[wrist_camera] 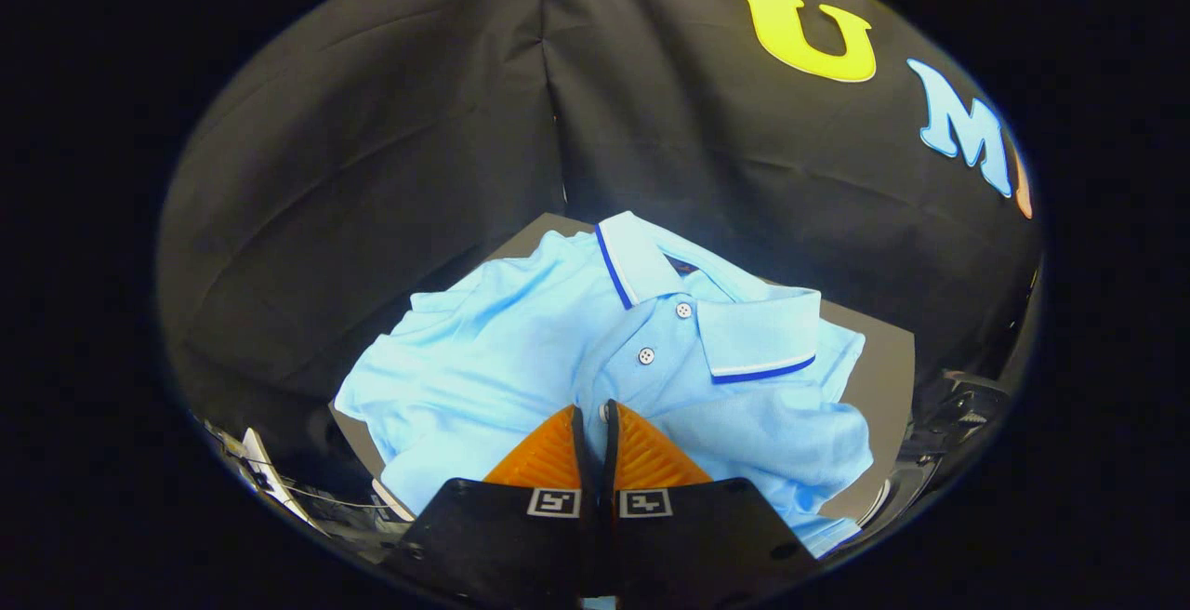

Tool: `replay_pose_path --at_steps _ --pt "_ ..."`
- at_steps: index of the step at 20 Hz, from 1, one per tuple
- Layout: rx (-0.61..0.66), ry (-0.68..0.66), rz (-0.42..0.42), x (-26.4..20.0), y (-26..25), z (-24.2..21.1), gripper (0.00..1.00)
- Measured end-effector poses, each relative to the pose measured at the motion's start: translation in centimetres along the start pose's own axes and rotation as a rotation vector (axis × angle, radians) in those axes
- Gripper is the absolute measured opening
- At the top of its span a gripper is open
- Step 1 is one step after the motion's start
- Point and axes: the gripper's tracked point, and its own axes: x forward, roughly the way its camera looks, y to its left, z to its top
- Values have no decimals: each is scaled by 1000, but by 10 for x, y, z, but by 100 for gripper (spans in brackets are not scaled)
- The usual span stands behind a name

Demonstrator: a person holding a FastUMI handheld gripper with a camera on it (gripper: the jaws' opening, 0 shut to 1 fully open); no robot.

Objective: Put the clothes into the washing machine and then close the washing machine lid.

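Lying crumpled on a grey board (pixel 879 377), the shirt (pixel 483 350) is spread just ahead of the gripper (pixel 595 417). Fingers are nearly closed at the placket; whether cloth is pinched cannot be told. A thin pinch could slip, leaving sleeves dragged.

I am holding my gripper (pixel 595 419) with its orange fingers (pixel 548 457) drawn almost together, their tips lying at the light blue polo shirt (pixel 521 350), which is spreading over most of the grey bench (pixel 883 359) ahead. Only a bare strip of bench beside the shirt is staying open. Beyond, the black cloth wall (pixel 372 173) is closing off the way forward.
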Motion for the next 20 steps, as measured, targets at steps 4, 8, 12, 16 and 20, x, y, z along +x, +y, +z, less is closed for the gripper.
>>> replay_pose_path --at_steps 4,8,12,16,20 --pt "-12 -88 14 -19 -1 21 1" --pt "-5 -164 34 -46 -10 37 1" --pt "6 -231 39 -71 -20 49 1" --pt "29 -277 28 -93 -38 52 1" --pt "39 -305 -4 -112 -62 47 1"
